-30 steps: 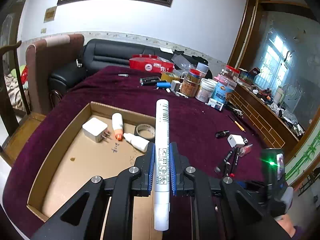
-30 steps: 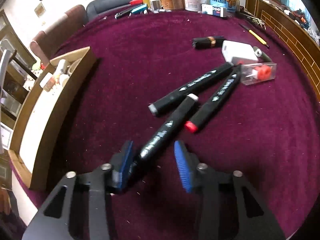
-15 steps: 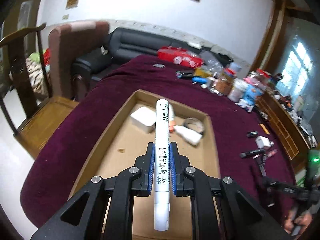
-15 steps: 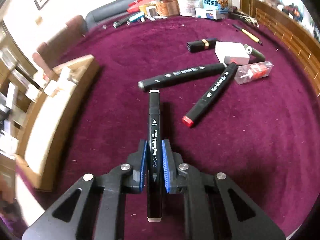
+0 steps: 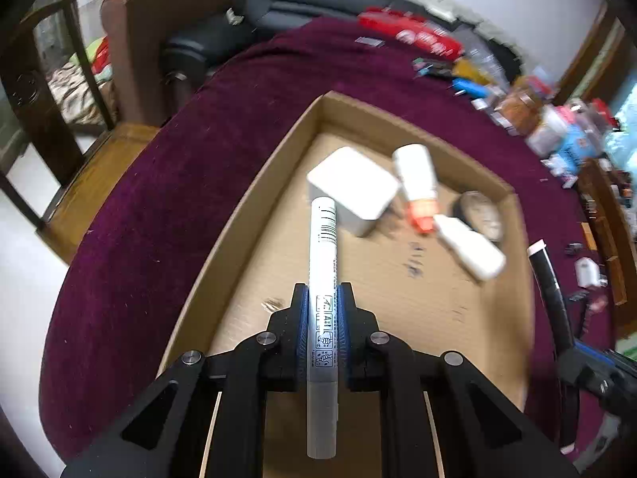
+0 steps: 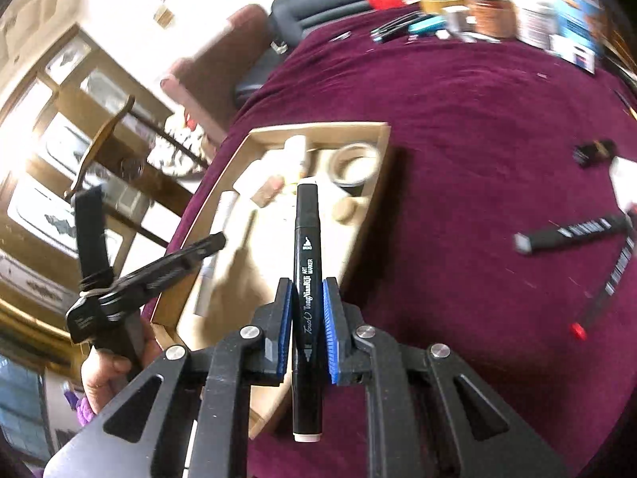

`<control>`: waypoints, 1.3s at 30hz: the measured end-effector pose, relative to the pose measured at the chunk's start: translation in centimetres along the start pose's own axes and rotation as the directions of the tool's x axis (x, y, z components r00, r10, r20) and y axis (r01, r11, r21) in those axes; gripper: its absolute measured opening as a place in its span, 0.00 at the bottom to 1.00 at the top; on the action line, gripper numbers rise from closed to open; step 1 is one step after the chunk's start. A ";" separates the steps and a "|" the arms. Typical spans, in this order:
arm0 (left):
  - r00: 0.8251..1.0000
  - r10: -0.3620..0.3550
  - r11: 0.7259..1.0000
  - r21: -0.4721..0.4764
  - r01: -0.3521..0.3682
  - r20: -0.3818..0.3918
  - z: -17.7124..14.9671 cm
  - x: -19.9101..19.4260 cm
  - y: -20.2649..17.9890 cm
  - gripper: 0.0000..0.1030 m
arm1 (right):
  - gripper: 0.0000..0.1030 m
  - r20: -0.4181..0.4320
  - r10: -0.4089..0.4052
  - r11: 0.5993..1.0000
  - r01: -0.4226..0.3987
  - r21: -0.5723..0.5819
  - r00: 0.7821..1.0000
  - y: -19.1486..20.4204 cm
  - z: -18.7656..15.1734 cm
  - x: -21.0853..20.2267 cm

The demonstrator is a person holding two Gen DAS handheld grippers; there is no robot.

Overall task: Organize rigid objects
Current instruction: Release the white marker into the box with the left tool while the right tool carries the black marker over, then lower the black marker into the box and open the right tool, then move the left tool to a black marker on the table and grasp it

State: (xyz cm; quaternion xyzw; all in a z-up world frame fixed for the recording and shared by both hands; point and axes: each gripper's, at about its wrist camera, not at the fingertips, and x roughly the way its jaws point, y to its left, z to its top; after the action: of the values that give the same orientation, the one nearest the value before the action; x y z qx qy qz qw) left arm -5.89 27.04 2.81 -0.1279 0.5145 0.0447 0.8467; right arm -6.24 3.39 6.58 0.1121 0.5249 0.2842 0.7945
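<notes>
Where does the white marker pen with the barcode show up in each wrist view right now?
Left wrist view: the white marker pen with the barcode runs up the centre, clamped in the left gripper.
Right wrist view: it appears left of centre, blurred, over the tray's left side.
Shared landmark: the shallow brown cardboard tray on the maroon cloth.

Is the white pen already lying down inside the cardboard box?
No, the white pen is clamped between the left gripper pads, held above the cardboard box floor.
</notes>
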 end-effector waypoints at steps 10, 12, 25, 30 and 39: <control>0.997 -0.039 0.997 -0.063 0.043 0.065 0.3 -1.7 1.3 0.29 | 0.13 -0.171 -0.028 0.999 0.032 0.019 0.985 3.0 2.6 9.1; 0.991 -0.052 0.996 -0.066 0.061 0.125 -0.1 -3.5 1.3 0.38 | 0.12 -0.181 -0.026 0.999 0.030 0.020 0.983 3.4 2.8 9.9; 0.949 0.002 0.991 -0.124 0.040 0.315 -0.6 -8.9 3.4 0.62 | 0.13 -0.147 -0.047 0.995 0.034 -0.091 0.988 5.9 3.5 11.3; 0.941 0.051 0.994 -0.109 -0.015 0.335 -1.4 -9.4 2.0 0.63 | 0.35 -0.007 -0.074 0.987 0.072 -0.147 0.997 5.8 3.1 6.7; 0.933 0.054 0.998 -0.004 -0.056 0.356 -3.7 -10.2 -3.0 0.66 | 0.74 0.370 -0.351 0.890 0.429 -0.155 0.860 2.9 -0.6 -2.3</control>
State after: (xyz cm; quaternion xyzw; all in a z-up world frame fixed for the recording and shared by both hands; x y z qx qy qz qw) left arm -13.24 23.77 10.70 -0.1005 0.3564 0.0893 0.9246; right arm -8.43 4.42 9.45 -0.0443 0.3583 0.1526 0.9200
